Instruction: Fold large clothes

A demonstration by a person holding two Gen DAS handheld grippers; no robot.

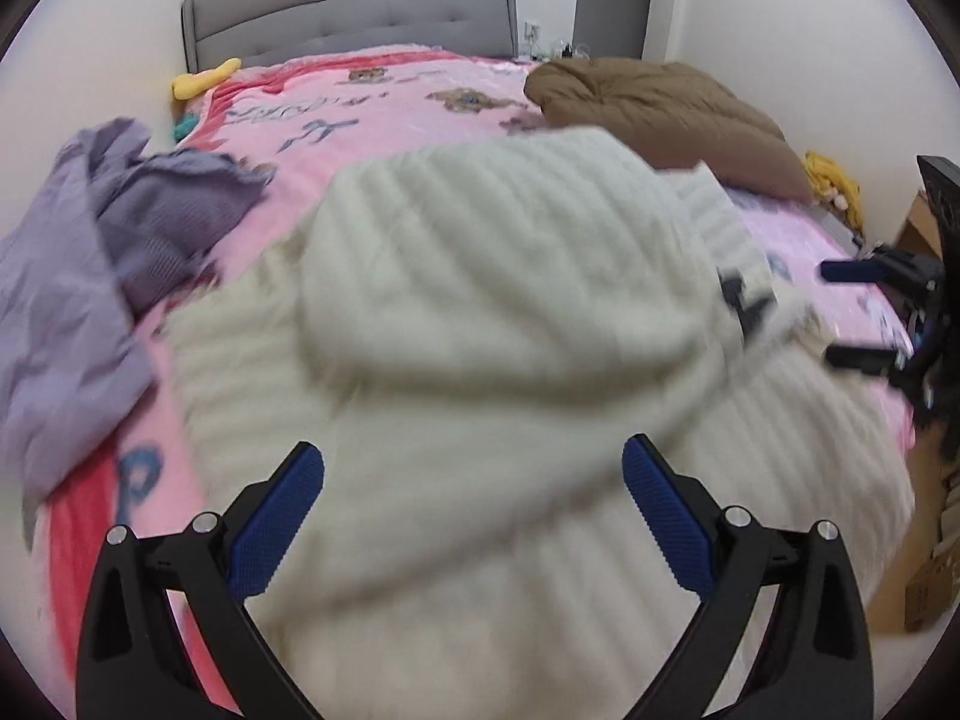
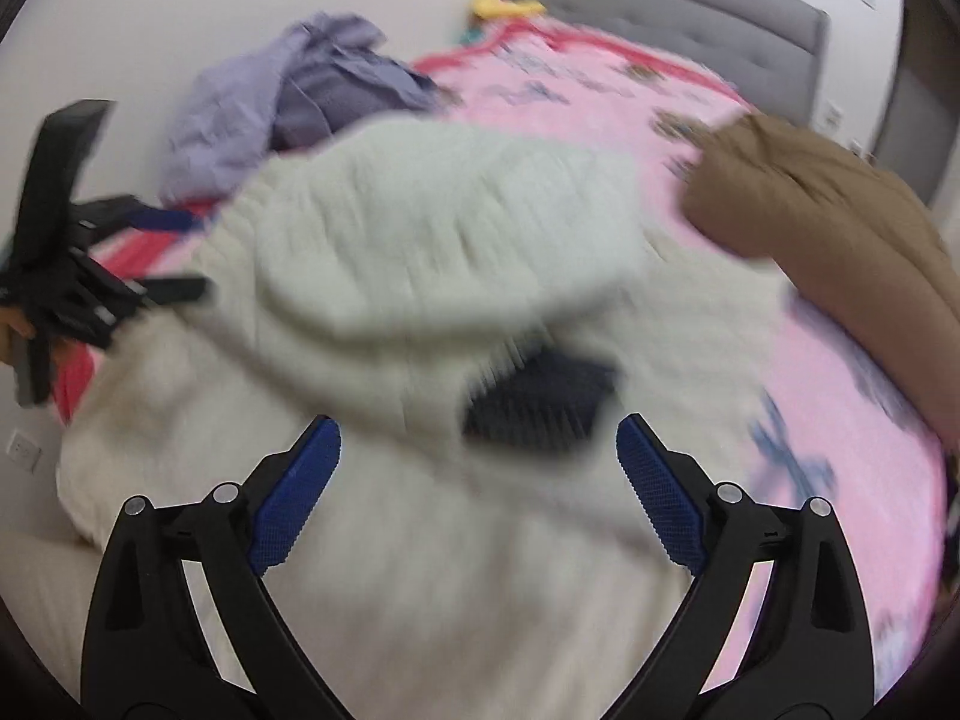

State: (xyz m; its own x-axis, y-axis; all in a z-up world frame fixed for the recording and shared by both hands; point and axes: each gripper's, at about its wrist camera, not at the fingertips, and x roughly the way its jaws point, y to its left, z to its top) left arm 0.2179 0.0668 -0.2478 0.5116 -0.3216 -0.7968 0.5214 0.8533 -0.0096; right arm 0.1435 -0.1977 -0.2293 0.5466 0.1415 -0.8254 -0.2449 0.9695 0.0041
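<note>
On the bed, both tongs (image 1: 474,462) (image 2: 478,438) gape over the white sweater (image 1: 498,276); only the right view shows its dark label (image 2: 540,414).

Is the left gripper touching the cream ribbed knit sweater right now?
Cannot tell. In the left wrist view the left gripper is wide open with the cream ribbed knit sweater filling the space between its fingers, but blur hides any contact or gap.

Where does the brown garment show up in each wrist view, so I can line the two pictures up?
Left wrist view: the brown garment lies upper right on the pink blanket, beyond the white sweater.
Right wrist view: the brown garment fills the right edge, beside the white sweater.
Shared landmark: the grey headboard, top left of centre in the left view, top right in the right view.
</note>
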